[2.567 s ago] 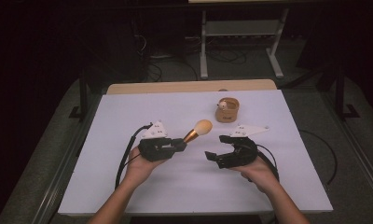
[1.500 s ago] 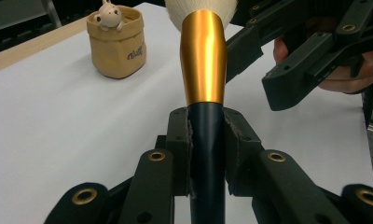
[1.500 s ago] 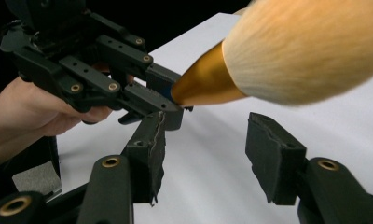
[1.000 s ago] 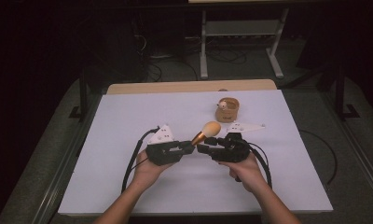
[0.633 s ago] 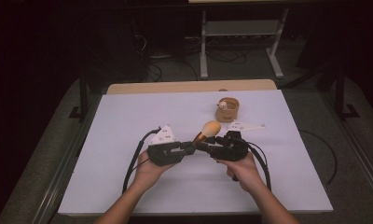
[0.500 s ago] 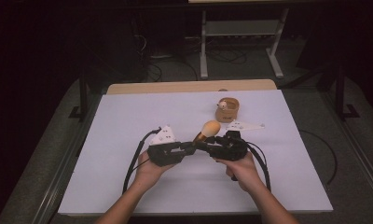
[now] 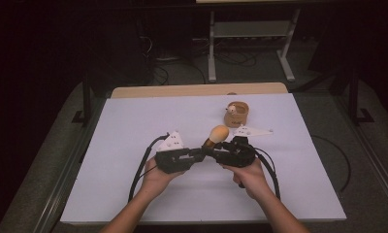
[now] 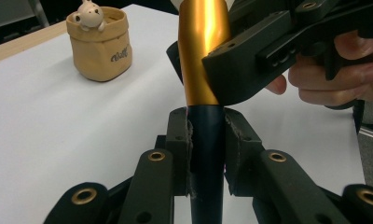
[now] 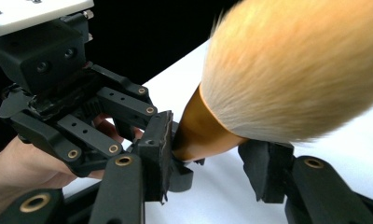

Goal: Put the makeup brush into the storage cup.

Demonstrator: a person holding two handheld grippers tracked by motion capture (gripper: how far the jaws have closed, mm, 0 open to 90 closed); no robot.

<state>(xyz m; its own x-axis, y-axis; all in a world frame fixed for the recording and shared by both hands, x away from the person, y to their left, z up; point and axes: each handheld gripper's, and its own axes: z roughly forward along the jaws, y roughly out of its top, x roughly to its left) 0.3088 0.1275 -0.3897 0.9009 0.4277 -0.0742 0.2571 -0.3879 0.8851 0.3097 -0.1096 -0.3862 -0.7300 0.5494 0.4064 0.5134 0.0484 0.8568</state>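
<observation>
Makeup brush (image 7: 216,135): held above the white table (image 7: 134,126), dark handle clamped in the left gripper (image 8: 208,140). Right gripper (image 9: 208,158): jaws just closing around the gold ferrule (image 8: 201,51), not yet pressing. Handover begun; transfer and release outstanding. Beige pouch-shaped holder (image 7: 237,114) stands beyond.

A white-topped table (image 7: 134,126) fills the frame's middle over grey floor (image 7: 371,145) — upper frame dark, a grey metal stand (image 7: 250,34) at upper centre.
</observation>
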